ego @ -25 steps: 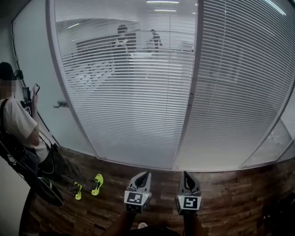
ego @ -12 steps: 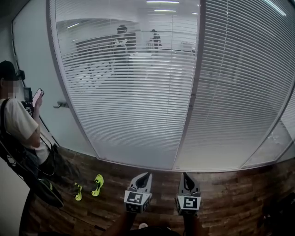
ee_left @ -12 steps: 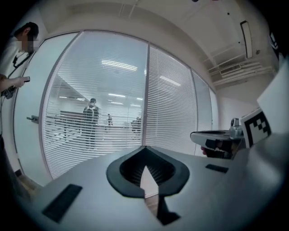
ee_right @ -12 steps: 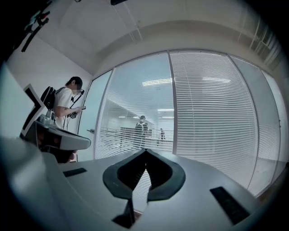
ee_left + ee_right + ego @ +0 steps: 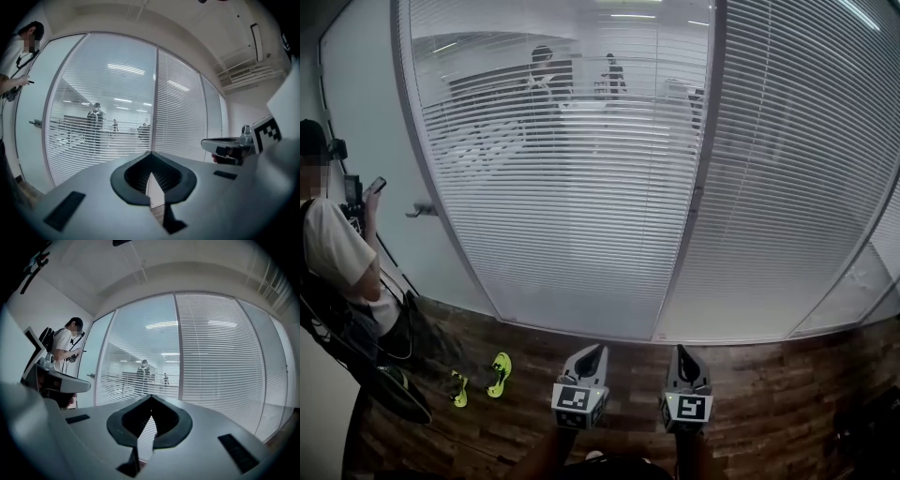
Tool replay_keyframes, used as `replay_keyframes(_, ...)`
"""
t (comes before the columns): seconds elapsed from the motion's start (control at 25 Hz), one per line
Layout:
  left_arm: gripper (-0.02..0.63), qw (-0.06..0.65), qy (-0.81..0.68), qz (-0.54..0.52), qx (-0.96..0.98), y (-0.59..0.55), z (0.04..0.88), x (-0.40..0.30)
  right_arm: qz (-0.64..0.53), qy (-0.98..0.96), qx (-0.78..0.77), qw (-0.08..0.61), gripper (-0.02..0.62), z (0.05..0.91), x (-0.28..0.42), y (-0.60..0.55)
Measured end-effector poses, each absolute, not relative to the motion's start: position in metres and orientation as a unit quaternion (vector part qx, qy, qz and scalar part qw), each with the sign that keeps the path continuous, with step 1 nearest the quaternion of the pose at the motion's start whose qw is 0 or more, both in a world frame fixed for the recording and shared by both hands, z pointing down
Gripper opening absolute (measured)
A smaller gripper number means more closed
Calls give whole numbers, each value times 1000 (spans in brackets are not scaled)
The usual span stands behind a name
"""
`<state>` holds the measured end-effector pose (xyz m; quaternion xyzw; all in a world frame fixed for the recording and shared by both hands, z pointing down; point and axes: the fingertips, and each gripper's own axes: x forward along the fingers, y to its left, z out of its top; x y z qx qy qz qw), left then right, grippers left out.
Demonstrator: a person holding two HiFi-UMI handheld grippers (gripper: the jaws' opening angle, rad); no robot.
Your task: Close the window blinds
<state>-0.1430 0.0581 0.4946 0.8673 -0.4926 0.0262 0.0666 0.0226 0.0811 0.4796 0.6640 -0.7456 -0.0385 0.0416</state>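
The left gripper (image 5: pixel 597 350) and the right gripper (image 5: pixel 680 352) are side by side below the window blinds (image 5: pixel 572 216), well apart from them. The fingers of both are clenched on nothing. A person (image 5: pixel 337 262) stands left of the blinds.

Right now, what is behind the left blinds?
Through the tilted slats of the left blinds, two standing people and ceiling lights show. Lower down, the slats hide the rest.
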Motion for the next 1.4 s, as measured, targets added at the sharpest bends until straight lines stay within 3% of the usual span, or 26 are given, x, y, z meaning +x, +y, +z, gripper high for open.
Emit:
replay_keyframes(0.64,0,61,-484,26,873,37,492,-146,-40,-714,698,38,2,486,42,77)
replay_keyframes(1.4,0,64,-496,40,865,-66,497,-93,-28,-733,679,25,2,494,91,-34)
